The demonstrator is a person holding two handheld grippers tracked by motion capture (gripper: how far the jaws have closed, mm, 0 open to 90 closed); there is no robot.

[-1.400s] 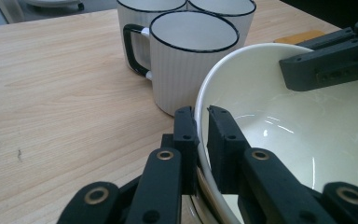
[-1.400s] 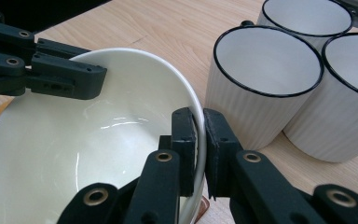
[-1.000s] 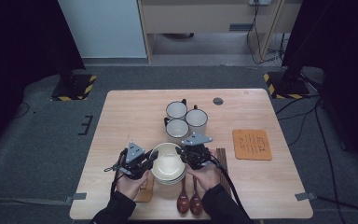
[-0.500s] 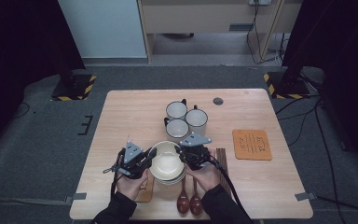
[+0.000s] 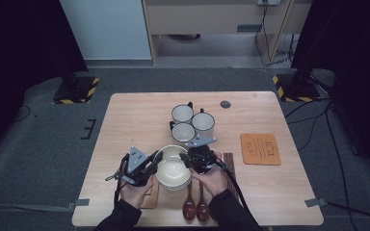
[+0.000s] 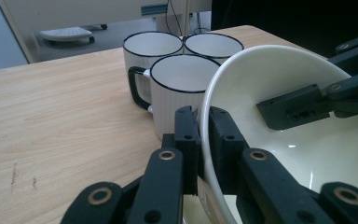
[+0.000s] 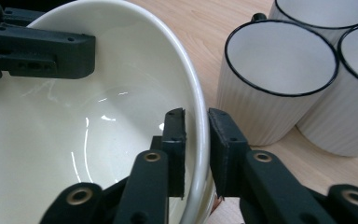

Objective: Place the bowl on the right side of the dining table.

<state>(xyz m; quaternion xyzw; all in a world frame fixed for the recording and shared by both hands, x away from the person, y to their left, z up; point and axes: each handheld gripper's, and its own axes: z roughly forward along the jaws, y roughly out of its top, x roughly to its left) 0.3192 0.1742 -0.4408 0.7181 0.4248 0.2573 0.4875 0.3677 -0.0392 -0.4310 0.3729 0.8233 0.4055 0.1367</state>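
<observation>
High view: a pale wooden table (image 5: 135, 120) stands on grey carpet (image 5: 53, 139) in a dim room. Beyond it are a light blue panel (image 5: 106, 26) and a wooden cabinet (image 5: 212, 17) with cables beside it. Black stands with yellow-striped feet (image 5: 74, 91) flank the far corners. On the table, three mugs (image 5: 192, 122) cluster at the centre, with an orange mat (image 5: 260, 149) to the right and a dark disc (image 5: 225, 104) near the far edge. The bowl (image 5: 171, 166) sits at the near edge atop another, two spoons (image 5: 195, 207) nearer still. The left gripper (image 5: 153, 163) holds the bowl's left rim, and the right gripper (image 5: 187, 161) is at its right rim.

Left gripper view: the jaws pinch the bowl (image 6: 279, 93) rim tight, one pad inside, one outside. The bowl tilts, and the mugs (image 6: 182, 79) stand just beyond on the light wood grain. The right gripper (image 6: 307, 105) reaches in from the right.

Right gripper view: the jaws straddle the bowl (image 7: 121, 93) rim and have just been opening. The inner pad lies against the wall, while a narrow gap shows at the outer pad. The mugs (image 7: 279, 79) stand to the right, and the left gripper (image 7: 42, 49) is at the far rim.
</observation>
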